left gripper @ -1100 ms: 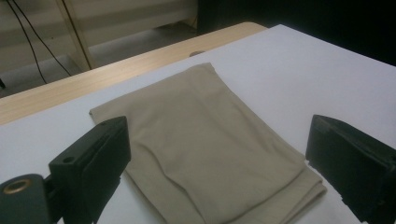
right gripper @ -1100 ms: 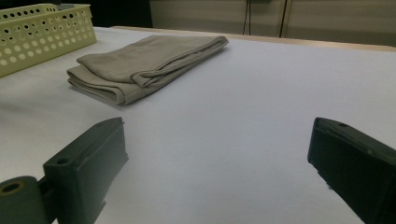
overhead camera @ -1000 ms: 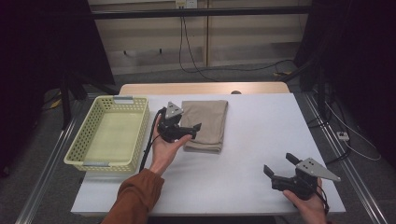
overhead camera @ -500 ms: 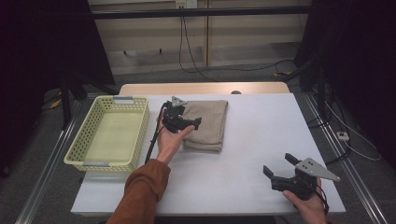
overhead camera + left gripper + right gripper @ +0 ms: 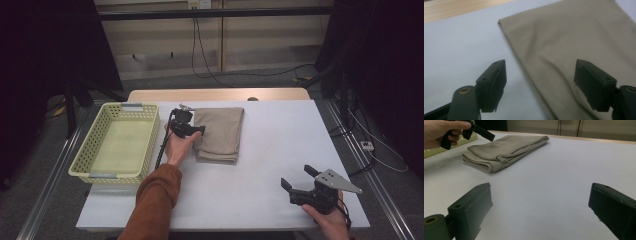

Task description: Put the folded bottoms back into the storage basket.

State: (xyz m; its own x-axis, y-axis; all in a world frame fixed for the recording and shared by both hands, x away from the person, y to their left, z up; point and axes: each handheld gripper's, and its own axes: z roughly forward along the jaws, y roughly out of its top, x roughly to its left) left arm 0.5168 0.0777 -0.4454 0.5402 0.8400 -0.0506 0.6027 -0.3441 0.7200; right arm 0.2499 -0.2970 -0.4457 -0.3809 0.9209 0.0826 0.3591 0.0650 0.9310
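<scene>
The left gripper [image 5: 192, 131] is hovering at the left long edge of the folded beige cloth [image 5: 220, 132], its jaws standing wide apart and holding nothing. In the left gripper view the cloth's edge [image 5: 529, 65] is running between the two jaws, one jaw sitting over bare bench and the other over fabric, so the edge is lying just ahead of and below the opening; whether either jaw is touching the cloth I cannot tell. The cloth is lying toward the far edge of the bench [image 5: 270, 150], a little left of its middle, with its long axis running from the near edge toward the far edge and its folded layers showing at the near end. By my judgement the coming move is turning on that one fact: the jaws are already straddling the long side, so a short drop and a closing should take the edge.

The right gripper [image 5: 302, 186] is resting in the right hand [image 5: 327, 220] near the bench's near right corner, well apart from the cloth, jaws also apart and empty, so the left hand [image 5: 179, 147] is by far the nearer.

A pale yellow basket [image 5: 82, 162] is standing near the left edge, just beside the left hand. The bench top is white and smooth; beyond the far edge the room is dim, with cables hanging along the back wall.
</scene>
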